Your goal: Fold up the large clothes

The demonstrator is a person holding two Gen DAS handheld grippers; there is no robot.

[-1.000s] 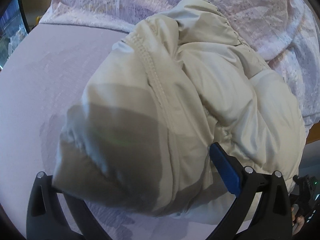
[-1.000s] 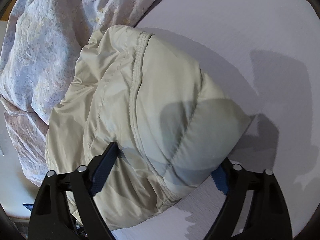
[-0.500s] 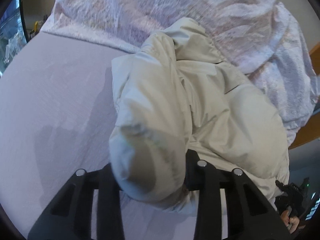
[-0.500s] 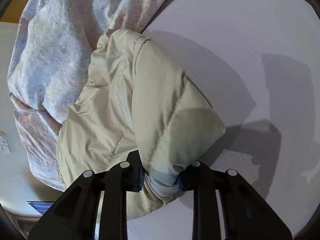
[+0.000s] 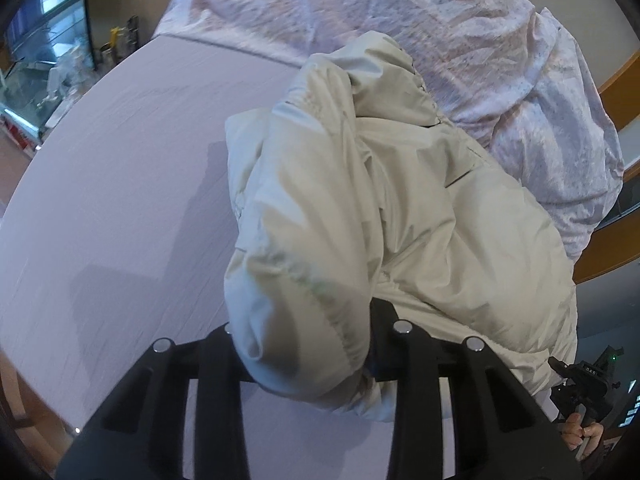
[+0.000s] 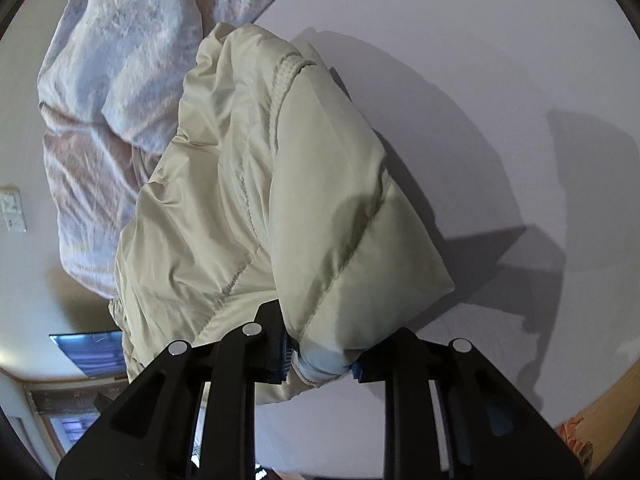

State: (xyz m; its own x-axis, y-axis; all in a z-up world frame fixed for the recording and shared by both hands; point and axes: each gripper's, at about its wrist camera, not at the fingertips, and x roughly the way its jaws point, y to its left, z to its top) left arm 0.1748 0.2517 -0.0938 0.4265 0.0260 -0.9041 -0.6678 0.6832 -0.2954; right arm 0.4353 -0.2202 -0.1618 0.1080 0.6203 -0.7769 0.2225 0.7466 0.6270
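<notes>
Cream jacket [image 5: 400, 208] clamped by both grippers [image 5: 304, 340] [image 6: 320, 354] — rumpled duvet [image 5: 460, 32] touching behind.

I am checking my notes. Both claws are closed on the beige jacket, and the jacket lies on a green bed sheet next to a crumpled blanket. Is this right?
Not quite. The bed sheet is pale lilac, not green; the left wrist view shows it plainly. The rest holds: the left claw and the right claw are both closed on the beige jacket, which lies next to the crumpled blanket.

The jacket [image 5: 400, 208] lies on the bed [image 5: 120, 184], its far end against the quilt [image 5: 460, 32] heaped along the bed's far edge.
</notes>
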